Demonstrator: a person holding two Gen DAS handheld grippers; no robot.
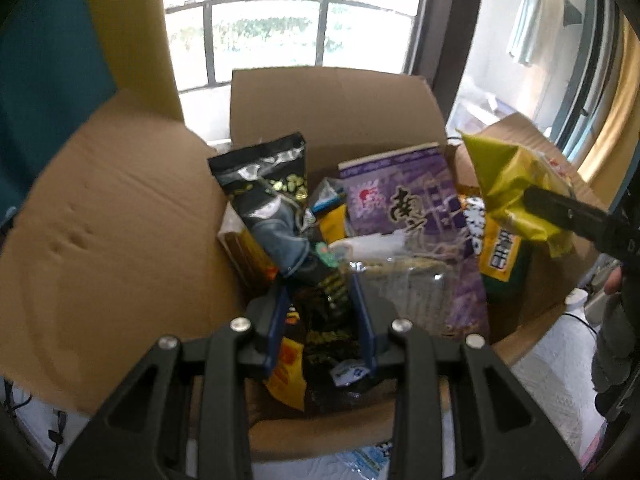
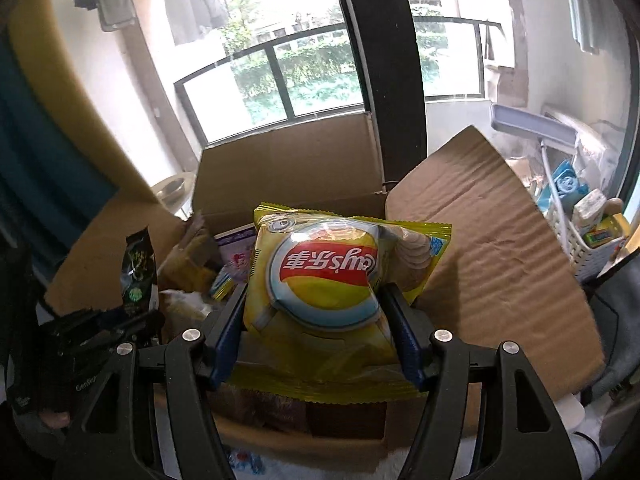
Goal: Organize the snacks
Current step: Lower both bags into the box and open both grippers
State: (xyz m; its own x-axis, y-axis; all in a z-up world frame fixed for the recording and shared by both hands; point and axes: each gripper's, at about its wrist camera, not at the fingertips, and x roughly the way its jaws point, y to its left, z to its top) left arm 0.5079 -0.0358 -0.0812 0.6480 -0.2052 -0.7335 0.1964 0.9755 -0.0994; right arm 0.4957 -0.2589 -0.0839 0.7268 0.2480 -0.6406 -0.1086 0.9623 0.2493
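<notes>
An open cardboard box point(image 1: 120, 208) holds several snack bags. My left gripper point(image 1: 320, 280) is shut on a black snack bag point(image 1: 276, 208) and holds it upright over the box; the same bag shows in the right wrist view point(image 2: 138, 268). My right gripper point(image 2: 316, 292) is shut on a yellow Lay's chips bag point(image 2: 332, 276), held upside down above the box. In the left wrist view that yellow bag point(image 1: 516, 184) hangs at the box's right side. A purple bag point(image 1: 404, 204) and yellow packs point(image 1: 500, 252) lie inside the box.
The box flaps point(image 2: 492, 248) spread wide to the left, back and right. A window with a dark frame point(image 2: 380, 80) stands behind the box. A white basket with small items point(image 2: 592, 240) is at the far right. A pale cloth surface point(image 1: 552, 376) lies under the box.
</notes>
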